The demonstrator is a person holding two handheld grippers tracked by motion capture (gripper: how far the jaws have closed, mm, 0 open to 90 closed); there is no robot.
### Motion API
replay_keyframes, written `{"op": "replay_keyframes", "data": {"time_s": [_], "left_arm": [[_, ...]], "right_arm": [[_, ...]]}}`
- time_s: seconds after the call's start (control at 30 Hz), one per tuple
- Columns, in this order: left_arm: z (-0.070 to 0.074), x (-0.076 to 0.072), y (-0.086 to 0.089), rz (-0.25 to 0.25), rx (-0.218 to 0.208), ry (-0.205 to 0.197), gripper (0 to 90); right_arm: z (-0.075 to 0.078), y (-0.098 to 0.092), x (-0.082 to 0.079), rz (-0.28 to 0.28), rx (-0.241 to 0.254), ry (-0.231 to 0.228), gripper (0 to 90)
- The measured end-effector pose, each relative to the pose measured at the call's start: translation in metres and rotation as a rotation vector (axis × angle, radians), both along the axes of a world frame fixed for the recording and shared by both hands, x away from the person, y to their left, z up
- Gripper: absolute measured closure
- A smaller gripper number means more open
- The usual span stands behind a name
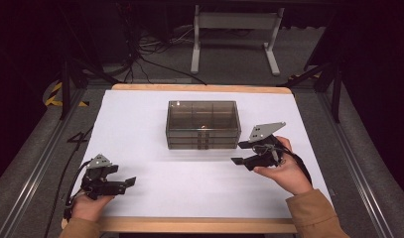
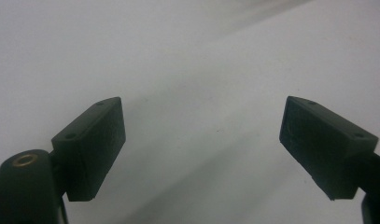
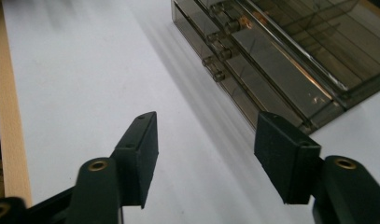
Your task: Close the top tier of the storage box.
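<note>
dim room w/ grey floor [image 1: 229, 69]. white-topped bench [image 1: 140, 119], wood edge. white table frame [image 1: 234, 29] behind, cables [image 1: 145, 54] on floor.

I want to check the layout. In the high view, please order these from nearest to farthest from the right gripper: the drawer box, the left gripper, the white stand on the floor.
1. drawer box: just left of the right gripper, at mid-table.
2. left gripper: near the table's front left corner.
3. white stand: on the floor beyond the table's far edge.
</note>
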State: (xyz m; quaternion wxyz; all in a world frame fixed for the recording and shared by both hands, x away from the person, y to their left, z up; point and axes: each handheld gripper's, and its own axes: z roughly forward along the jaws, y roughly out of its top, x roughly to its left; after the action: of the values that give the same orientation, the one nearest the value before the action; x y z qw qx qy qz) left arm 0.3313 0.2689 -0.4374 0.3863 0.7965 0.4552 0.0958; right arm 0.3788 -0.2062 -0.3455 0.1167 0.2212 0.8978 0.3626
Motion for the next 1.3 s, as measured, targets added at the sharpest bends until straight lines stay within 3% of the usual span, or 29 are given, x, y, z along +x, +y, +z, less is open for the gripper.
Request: {"op": "replay_keyframes", "data": {"time_s": [0.53,0.97,1.2,1.3], "left_arm": [[-0.001,0.002,0.001,0.004,0.006,0.001,14.8],[-0.001,0.003,0.002,0.011,0.005,0.004,14.8],[-0.002,0.003,0.003,0.014,0.012,0.003,14.8],[-0.002,0.004,0.003,0.018,0.017,0.001,14.8]], "right_arm": [[-0.010,-0.030,-0.006,-0.101,-0.003,-0.009,23.3],[-0.029,-0.051,-0.008,-0.187,0.037,0.010,13.6],[-0.041,-0.060,-0.009,-0.222,0.031,0.000,12.5],[-0.047,-0.062,-0.009,-0.239,0.003,-0.015,12.5]]}}
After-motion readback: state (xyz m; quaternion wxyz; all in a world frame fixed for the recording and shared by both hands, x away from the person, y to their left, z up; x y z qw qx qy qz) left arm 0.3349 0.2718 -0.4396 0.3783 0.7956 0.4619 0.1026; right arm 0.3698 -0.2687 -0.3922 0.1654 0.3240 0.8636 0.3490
